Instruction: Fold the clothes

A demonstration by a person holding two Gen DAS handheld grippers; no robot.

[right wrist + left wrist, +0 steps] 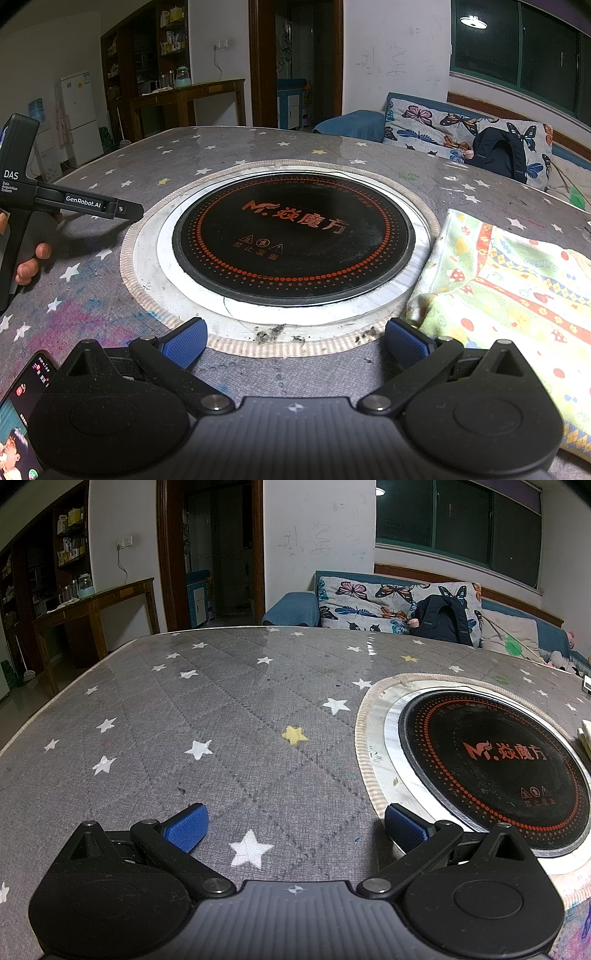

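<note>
On L gripper [125, 211]: "DAS", "GenRobot.AI".

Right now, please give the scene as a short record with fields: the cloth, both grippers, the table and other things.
cloth: patterned cloth lies on the table, right of the round cooktop, not gripped
left gripper: open, empty, over the star-print table cover
right gripper: open, empty, near the cloth's edge
phone: screen lit, lower left corner of the right wrist view
folding: not yet begun
</note>
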